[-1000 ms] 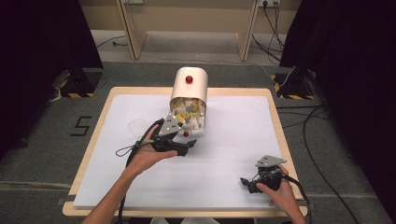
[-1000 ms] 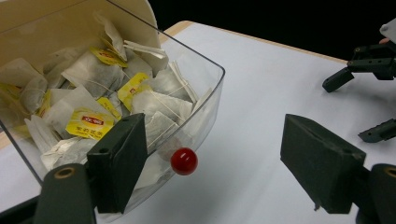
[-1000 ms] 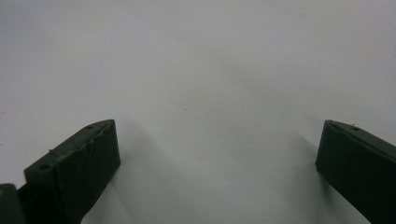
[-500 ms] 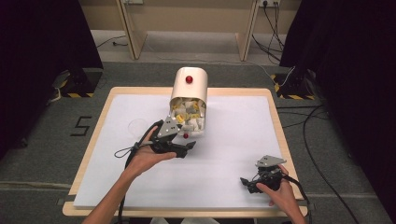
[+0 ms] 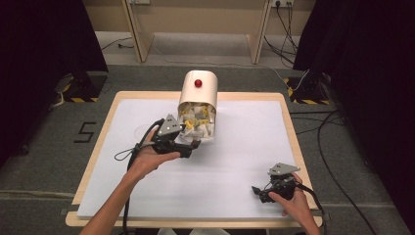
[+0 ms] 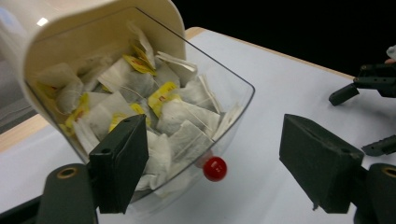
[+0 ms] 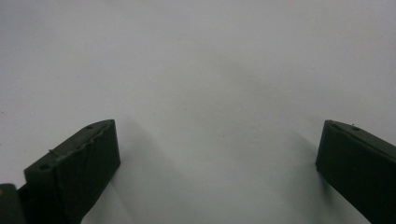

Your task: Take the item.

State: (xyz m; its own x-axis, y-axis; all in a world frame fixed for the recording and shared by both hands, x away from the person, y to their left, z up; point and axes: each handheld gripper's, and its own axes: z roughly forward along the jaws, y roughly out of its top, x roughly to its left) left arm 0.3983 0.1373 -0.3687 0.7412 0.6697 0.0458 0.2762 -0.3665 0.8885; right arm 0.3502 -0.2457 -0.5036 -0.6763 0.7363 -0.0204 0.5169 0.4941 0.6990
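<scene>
Left gripper point(image 6: 212, 168), jaws spread and empty, sits just near of the tea-bag dispenser point(image 5: 198, 93), red knob point(image 6: 215, 168) dead ahead; right gripper point(image 5: 266, 191) idle, open, well apart at near right.

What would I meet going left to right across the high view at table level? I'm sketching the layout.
Cable loop → left gripper, just in front of the tea-bag container → bare white table top → right gripper, held in a hand.

Lab, black curtains point(image 5: 44, 44), floor cables point(image 5: 333, 147)
</scene>
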